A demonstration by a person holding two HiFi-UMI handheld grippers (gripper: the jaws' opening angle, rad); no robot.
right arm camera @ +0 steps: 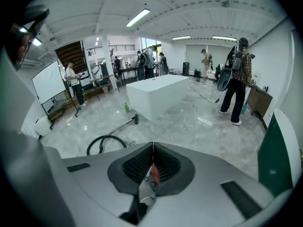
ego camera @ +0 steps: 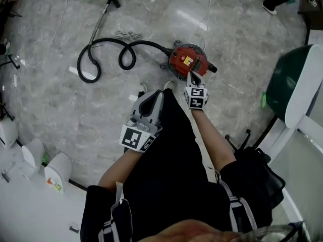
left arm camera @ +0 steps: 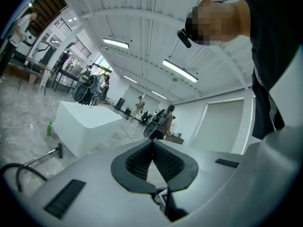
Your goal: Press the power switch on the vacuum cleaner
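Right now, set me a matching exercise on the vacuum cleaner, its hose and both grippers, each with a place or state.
1 vacuum cleaner
2 hose
3 right gripper
4 left gripper

A black, looped on the floor
B fingers together, aimed away from the vacuum
C red, on the floor
D fingers together, aimed at the vacuum

Pairs: 1-C, 2-A, 3-D, 4-B
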